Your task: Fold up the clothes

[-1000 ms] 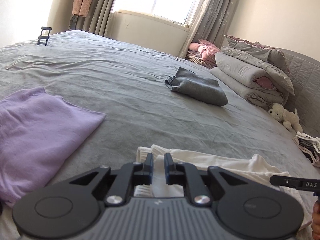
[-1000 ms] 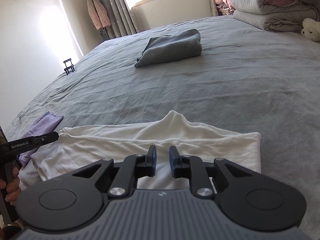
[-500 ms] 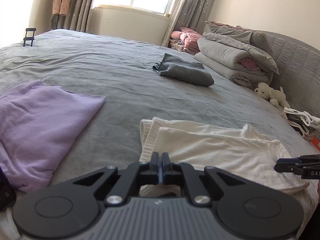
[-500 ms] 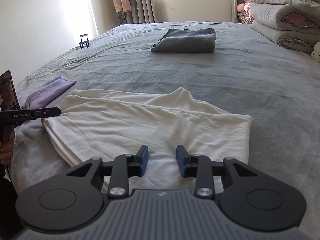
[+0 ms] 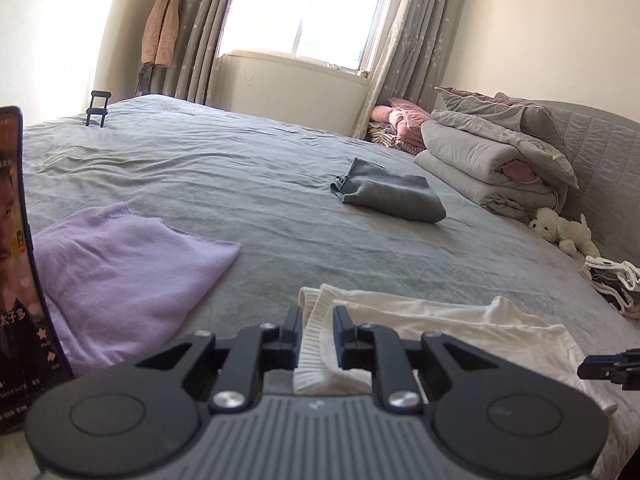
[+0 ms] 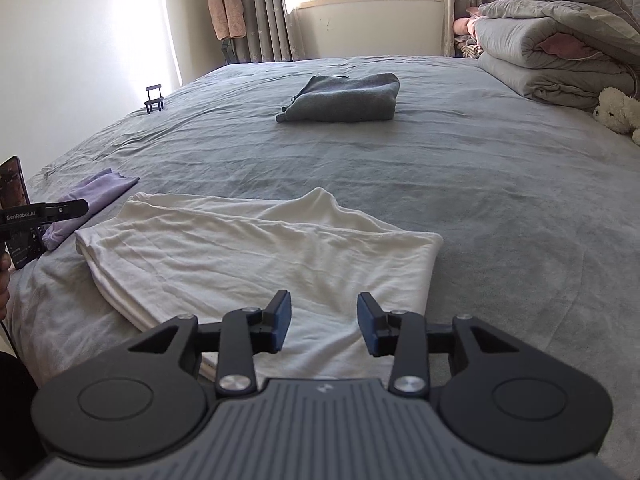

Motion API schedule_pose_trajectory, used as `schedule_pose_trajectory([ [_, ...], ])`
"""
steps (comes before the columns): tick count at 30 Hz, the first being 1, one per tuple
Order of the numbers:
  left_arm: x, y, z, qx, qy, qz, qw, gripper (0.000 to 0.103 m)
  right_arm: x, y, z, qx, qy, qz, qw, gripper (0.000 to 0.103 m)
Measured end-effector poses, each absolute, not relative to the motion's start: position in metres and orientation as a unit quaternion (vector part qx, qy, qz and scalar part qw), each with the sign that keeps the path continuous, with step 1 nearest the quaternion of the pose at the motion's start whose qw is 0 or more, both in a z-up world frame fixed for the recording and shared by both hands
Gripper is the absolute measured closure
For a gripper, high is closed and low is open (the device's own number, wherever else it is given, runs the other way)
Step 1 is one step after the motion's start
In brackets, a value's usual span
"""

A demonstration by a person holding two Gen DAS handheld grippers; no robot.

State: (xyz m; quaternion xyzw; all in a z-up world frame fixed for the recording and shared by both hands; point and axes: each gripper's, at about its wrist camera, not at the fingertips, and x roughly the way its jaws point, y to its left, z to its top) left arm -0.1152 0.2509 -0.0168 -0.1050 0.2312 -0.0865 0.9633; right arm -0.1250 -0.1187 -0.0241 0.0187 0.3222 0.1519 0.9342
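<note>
The right tongs (image 6: pixel 322 326) gape apart over a folded white garment (image 6: pixel 256 252) on the grey bed (image 6: pixel 500 184).

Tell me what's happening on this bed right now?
A person is folding clothes with a handheld tool in each hand. The white garment lies partly folded at the near edge of the grey bed. The left tool is open with the garment's ribbed edge between its fingers, not clamped. The right tool hovers open over the garment's near side. A folded grey garment sits mid-bed, and a lilac garment lies to the left.
</note>
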Motion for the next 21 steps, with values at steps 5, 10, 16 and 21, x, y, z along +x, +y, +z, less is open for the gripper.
schedule_pose_trajectory([
  [5,-0.111,0.213,-0.005,-0.095,0.223,-0.119,0.963,0.075,-0.116,-0.121,-0.025,0.022,0.317,0.144,0.937,0.062],
  [10,-0.099,0.173,-0.012,-0.073,0.235,-0.145,0.958,0.071,-0.106,-0.12,-0.027,0.025,0.312,0.138,0.94,0.062],
  [16,-0.077,0.141,-0.031,-0.039,0.258,-0.142,0.955,0.07,-0.092,-0.121,-0.031,0.028,0.31,0.127,0.942,0.062],
  [21,-0.059,0.156,-0.047,-0.048,0.287,-0.097,0.952,0.07,-0.068,-0.13,-0.045,0.03,0.325,0.108,0.939,0.062],
])
